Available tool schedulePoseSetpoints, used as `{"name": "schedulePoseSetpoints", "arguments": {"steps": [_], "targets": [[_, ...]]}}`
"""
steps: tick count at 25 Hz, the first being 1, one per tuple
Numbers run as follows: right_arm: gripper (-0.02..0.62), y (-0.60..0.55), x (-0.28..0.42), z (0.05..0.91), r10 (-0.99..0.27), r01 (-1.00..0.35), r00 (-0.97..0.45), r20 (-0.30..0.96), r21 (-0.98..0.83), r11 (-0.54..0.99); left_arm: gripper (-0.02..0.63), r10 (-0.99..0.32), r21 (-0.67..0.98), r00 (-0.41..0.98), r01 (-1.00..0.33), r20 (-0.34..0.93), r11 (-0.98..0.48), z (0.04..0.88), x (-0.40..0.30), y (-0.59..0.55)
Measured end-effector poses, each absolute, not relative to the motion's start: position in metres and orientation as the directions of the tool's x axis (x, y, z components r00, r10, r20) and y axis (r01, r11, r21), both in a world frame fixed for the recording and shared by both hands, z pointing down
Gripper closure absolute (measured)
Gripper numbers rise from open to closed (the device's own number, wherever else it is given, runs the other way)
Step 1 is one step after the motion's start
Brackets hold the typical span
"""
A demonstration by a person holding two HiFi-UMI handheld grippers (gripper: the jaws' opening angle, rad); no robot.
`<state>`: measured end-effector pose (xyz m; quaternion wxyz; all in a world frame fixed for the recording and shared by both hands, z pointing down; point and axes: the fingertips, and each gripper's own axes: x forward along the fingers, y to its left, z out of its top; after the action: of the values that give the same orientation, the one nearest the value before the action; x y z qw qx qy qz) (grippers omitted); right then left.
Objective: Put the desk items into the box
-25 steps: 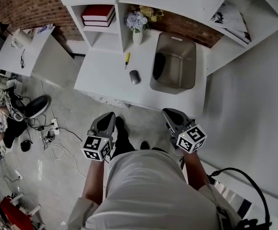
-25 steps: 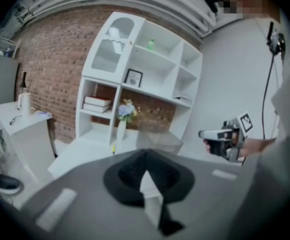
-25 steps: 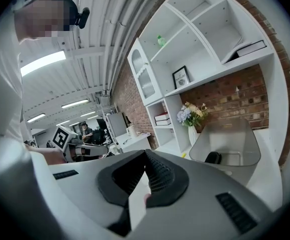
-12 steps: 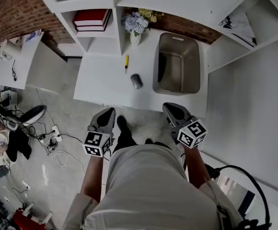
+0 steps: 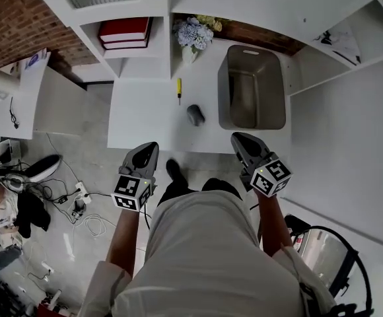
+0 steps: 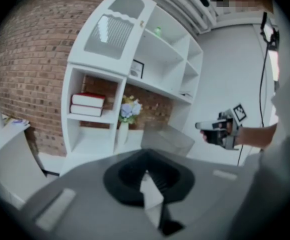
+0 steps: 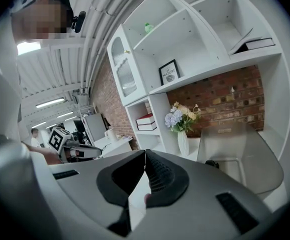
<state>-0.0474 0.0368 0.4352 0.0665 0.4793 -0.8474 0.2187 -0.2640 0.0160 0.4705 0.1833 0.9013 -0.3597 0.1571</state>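
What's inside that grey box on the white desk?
The box is open on top and looks mostly bare inside. One small dark thing lies low against a side wall, but it is too dim to tell what it is. The box's near wall hides the floor just behind it.

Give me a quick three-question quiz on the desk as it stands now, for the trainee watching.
1. True or false: the mouse already lies inside the box.
2. Which lies nearer the flower vase: A, the screwdriver; B, the mouse?
3. Fill in: the left claw and right claw are both shut, holding ___.
Key: 1 false, it lies on the desk beside the box; 2 A; 3 nothing.
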Motion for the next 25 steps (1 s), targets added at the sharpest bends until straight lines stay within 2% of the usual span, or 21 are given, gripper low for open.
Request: {"name": "schedulePoseSetpoints", "arguments": {"steps": [7, 25], "targets": [[0.594, 0.021, -0.064, 0.445, -0.764, -0.837, -0.540, 0.352, -0.319, 0.445, 0.603, -0.574, 0.246, 0.705, -0.696, 0.416, -0.675, 0.482, -0.266, 0.003], [0.592, -0.028, -0.080, 0.499, -0.654, -0.785, -0.619, 0.434, -0.348, 0.512, 0.603, -0.649, 0.260, 0.604, -0.792, 0.462, -0.552, 0.506, -0.267, -0.007]]}}
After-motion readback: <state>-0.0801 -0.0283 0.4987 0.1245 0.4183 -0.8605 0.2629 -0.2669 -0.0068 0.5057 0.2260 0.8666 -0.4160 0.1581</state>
